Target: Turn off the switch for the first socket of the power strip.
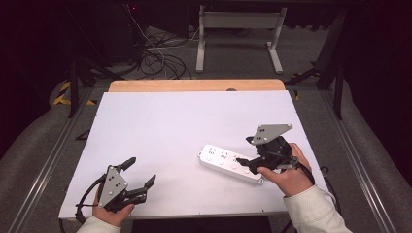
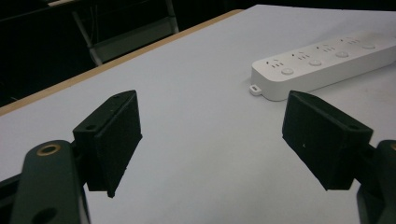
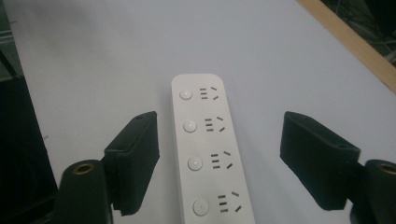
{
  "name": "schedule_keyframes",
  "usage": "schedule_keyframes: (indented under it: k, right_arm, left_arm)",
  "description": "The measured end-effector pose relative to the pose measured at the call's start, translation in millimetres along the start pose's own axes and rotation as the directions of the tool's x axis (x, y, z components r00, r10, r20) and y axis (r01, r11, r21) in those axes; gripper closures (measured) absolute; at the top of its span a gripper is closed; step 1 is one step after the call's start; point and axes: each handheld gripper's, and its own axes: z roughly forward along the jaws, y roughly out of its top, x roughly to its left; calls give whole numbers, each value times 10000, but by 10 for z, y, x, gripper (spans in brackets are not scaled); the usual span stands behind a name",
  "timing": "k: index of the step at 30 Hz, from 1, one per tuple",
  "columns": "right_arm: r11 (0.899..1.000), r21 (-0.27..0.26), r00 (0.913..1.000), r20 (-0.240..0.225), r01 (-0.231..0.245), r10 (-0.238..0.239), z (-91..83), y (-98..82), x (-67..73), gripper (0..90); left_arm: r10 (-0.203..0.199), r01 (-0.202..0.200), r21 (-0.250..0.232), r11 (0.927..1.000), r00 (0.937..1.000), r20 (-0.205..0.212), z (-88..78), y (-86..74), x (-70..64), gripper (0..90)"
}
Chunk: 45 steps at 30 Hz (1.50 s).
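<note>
R gripper (image 3: pixel 219 163): jaws wide apart, nothing clamped, poised over near end of white power strip (image 3: pixel 205 154), which lies flat on white table (image 1: pixel 170 126), right of centre. L gripper (image 2: pixel 210 140): jaws also apart, empty, near front-left table corner, well apart from strip.

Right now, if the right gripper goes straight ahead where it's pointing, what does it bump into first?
Most likely the white power strip. The right gripper is open, its jaws on either side above the strip, so going on and down would meet the strip's top.
</note>
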Motion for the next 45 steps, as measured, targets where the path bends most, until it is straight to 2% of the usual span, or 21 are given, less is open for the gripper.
schedule_keyframes:
  k: [4,7,10,17,21,22,24,26,29,33,34,38,45]
  right_arm:
    - [9978,-615,9997,64,-240,245,-38,-72,-6,247]
    - [9905,-1230,9981,-33,-608,608,-70,-157,-38,236]
    - [9855,-1470,9964,-121,-846,837,-85,-206,-58,237]
    - [9621,-2390,9910,-581,-1312,1207,-125,-413,-100,225]
    - [9421,-3028,9894,-630,-1438,1308,-135,-551,-106,221]
    - [9336,-3285,9895,-637,-1434,1296,-134,-596,-103,221]
    - [9238,-3578,9906,-491,-1367,1276,-128,-667,-94,217]
    - [9199,-3638,9892,-450,-1465,1397,-117,-726,-92,206]
    - [9063,-3791,9823,-563,-1866,1787,-95,-837,-108,179]
    - [8922,-3992,9773,-696,-2110,2000,-76,-957,-121,152]
    - [8905,-4022,9770,-730,-2126,2003,-70,-984,-121,143]
    - [8872,-4105,9773,-687,-2108,2004,-33,-1092,-114,123]
    - [8956,-3892,9762,-605,-2153,2084,27,-1246,-88,112]
  left_arm:
    - [11,-11,21,10000,10000,3,-5,2,2,200]
    - [30,-29,32,10000,10000,-14,-10,3,4,200]
    - [-46,47,31,10000,10000,-13,-12,0,2,200]
    - [-38,38,31,10000,10000,-42,-16,1,3,200]
    - [-78,78,20,10000,10000,-21,-24,2,-1,200]
    - [-97,97,17,10000,10000,-13,-24,2,-1,200]
    - [-108,108,4,9999,9999,-16,-26,2,-1,200]
    - [-116,116,-2,9999,9999,0,-30,2,-2,200]
    - [-97,97,12,10000,9999,27,-37,3,-6,200]
    - [-83,83,50,10000,10000,29,-50,-3,-10,200]
    - [10,-10,57,10000,10000,-3,-60,-3,-6,200]
    - [-81,81,26,10000,10000,11,-89,-11,-13,199]
    - [98,-99,112,9999,9999,62,-115,-24,3,198]
